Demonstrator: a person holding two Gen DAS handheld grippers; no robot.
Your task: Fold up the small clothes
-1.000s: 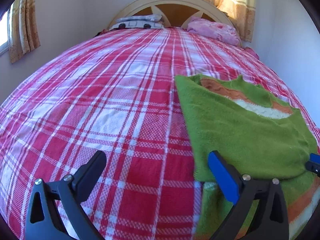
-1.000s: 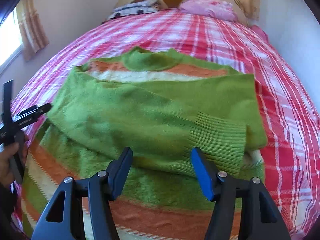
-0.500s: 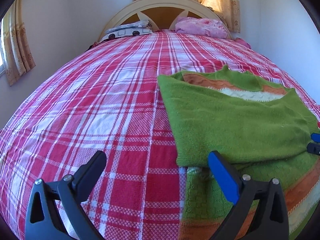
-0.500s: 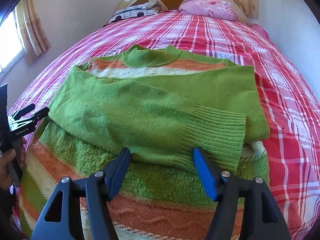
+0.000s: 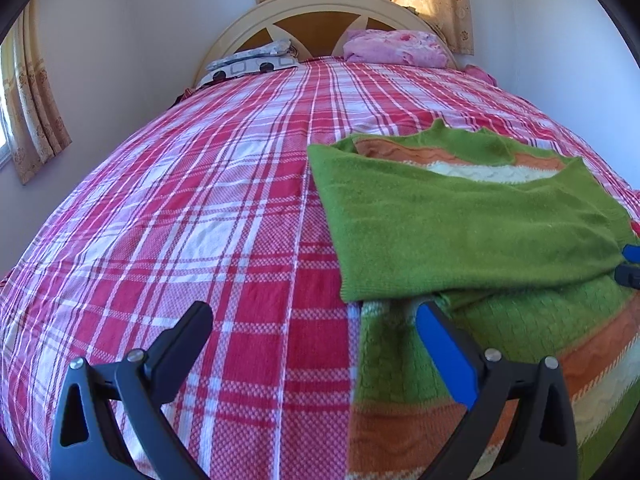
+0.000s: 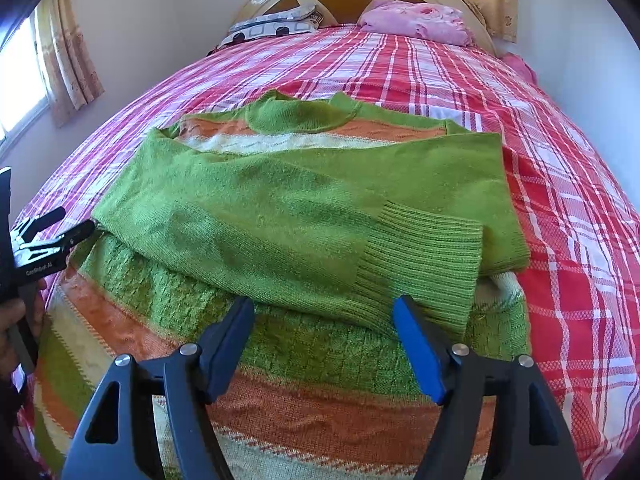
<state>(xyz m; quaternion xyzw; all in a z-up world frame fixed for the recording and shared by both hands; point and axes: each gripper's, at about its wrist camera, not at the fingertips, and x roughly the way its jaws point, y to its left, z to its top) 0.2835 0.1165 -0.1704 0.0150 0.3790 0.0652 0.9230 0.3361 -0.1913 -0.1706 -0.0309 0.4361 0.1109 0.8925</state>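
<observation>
Green knitted sweater with orange and cream stripes [image 6: 304, 208]: lies on the red-and-white checked bedspread [image 5: 192, 216], both sleeves folded across its front, ribbed cuff [image 6: 420, 256] uppermost. Right gripper [image 6: 324, 320]: jaws apart and lately widening, poised at the lower sleeve edge, nothing clamped. Left gripper [image 5: 312, 328]: jaws spread wide at the sweater's left border, holding nothing. Pink pillow [image 5: 396, 48]: at the headboard.

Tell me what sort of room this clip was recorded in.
A home bedroom, most likely. A bed with a red plaid sheet and an arched headboard fills the view, pillows lie at its head, and curtains hang at the windows. A green sweater lies on the sheet.
</observation>
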